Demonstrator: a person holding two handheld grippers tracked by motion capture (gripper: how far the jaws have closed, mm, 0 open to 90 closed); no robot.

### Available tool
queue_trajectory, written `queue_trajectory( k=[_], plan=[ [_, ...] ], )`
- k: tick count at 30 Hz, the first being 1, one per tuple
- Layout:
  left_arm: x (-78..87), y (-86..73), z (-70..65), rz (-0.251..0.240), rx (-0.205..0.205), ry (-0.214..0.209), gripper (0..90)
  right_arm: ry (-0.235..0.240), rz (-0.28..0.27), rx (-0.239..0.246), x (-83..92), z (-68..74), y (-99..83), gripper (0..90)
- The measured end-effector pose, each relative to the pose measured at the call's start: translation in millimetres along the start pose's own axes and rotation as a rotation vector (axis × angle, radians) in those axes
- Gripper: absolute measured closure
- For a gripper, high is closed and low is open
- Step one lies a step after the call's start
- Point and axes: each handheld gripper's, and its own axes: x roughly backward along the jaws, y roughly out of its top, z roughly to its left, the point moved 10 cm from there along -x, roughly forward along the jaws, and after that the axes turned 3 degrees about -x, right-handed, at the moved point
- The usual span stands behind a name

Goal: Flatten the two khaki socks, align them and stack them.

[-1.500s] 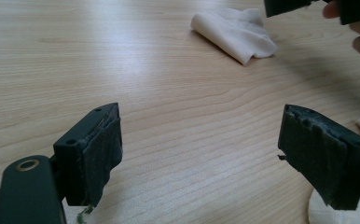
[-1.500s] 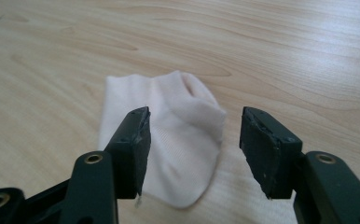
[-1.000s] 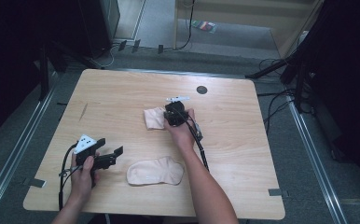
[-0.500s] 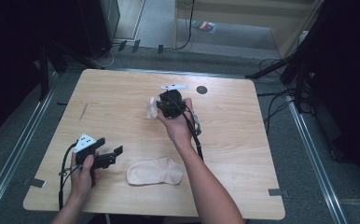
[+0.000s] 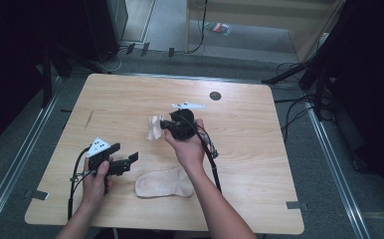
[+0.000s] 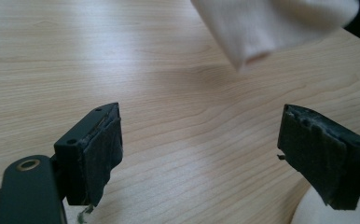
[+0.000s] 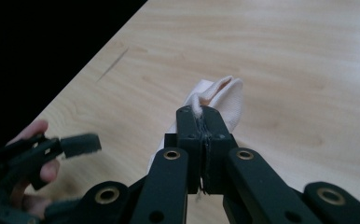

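2 socks: 1 sock (image 5: 154,128) hangs pinched at its cuff in the clamped right gripper (image 5: 166,125), above the table (image 5: 259,129); the 2nd sock (image 5: 165,182) lies flat just beside the left gripper (image 5: 133,160), whose jaws gape, holding nothing.

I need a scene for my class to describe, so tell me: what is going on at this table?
A person at a wooden table works with a tool in each hand. The right tool is shut on a pale sock and holds it above the tabletop. The left tool is open, with nothing between its jaws, low over the table near the front edge. A second sock lies flat on the table between the person's forearms.
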Motion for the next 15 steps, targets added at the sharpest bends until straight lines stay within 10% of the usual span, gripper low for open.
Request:
queue_trajectory(
  k=[15],
  plan=[
    [-6.2, -4.9, -1.6, 0.007, 0.003, -0.013, 15.3, -0.066, 0.060, -0.062, -9.2, -77.5, -64.5, 81.2]
  ],
)
